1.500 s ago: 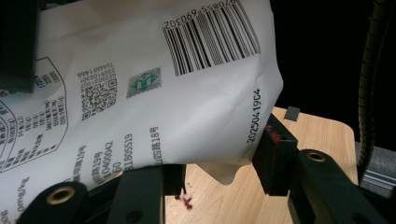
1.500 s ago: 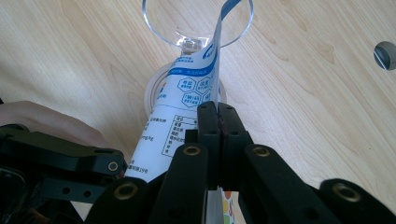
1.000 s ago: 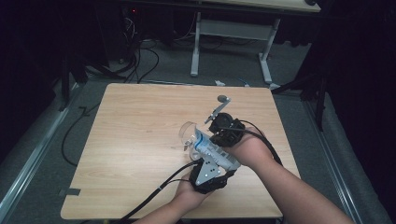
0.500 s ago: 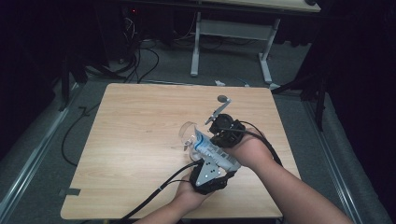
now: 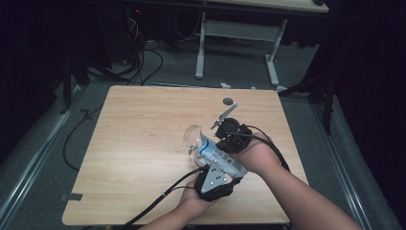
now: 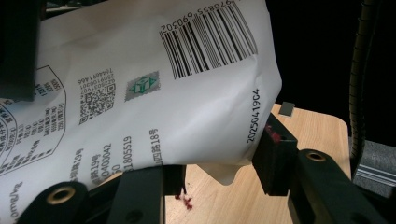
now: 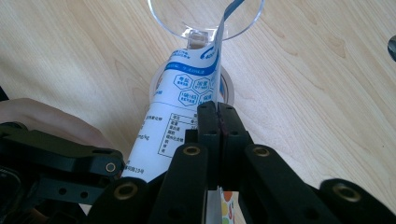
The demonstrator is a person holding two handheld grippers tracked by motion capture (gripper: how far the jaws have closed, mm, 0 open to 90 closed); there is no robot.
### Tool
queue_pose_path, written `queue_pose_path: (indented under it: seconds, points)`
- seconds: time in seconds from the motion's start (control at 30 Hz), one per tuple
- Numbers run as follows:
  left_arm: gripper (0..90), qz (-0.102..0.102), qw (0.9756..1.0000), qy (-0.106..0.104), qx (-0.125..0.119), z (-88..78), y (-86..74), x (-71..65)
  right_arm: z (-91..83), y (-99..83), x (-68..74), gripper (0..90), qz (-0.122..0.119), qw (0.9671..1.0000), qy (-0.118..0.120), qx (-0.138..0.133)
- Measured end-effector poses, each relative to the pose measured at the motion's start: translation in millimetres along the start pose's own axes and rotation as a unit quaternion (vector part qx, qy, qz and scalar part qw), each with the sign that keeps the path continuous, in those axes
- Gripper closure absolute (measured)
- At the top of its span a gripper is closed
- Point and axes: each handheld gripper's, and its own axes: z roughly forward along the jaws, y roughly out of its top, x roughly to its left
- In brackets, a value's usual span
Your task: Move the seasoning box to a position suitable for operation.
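A white pouch (image 5: 214, 152) with blue print lies tilted over the table, its top end at a clear glass (image 5: 193, 138). My left gripper (image 5: 221, 166) is shut on the pouch's lower end. In the left gripper view the barcode side of the pouch (image 6: 154, 93) sits between the jaws of the left gripper (image 6: 219, 163), with both pads pressed on it. My right gripper (image 5: 225, 139) is beside the glass. In the right gripper view the right gripper (image 7: 218, 116) is shut on a thin strip (image 7: 224, 42) at the pouch's (image 7: 182, 102) top edge, and the pouch mouth reaches the glass's rim (image 7: 163, 21).
A small grey disc (image 5: 229, 101) lies on the wooden table (image 5: 139, 143) near its far edge. A pale ring (image 7: 229, 86) sits on the table under the pouch. Cables trail from both grippers over the near edge. Desk legs stand on the floor behind.
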Motion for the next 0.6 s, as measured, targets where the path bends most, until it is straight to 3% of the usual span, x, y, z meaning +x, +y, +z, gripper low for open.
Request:
queue_pose_path:
  seconds: [0.6]
  points:
    - [57.5,0.013,0.9999,-0.006,0.010,-4.9,-9.0,-6.4,0.0,-7.1,4.4,90.0,0.002,0.9999,0.010,0.002]
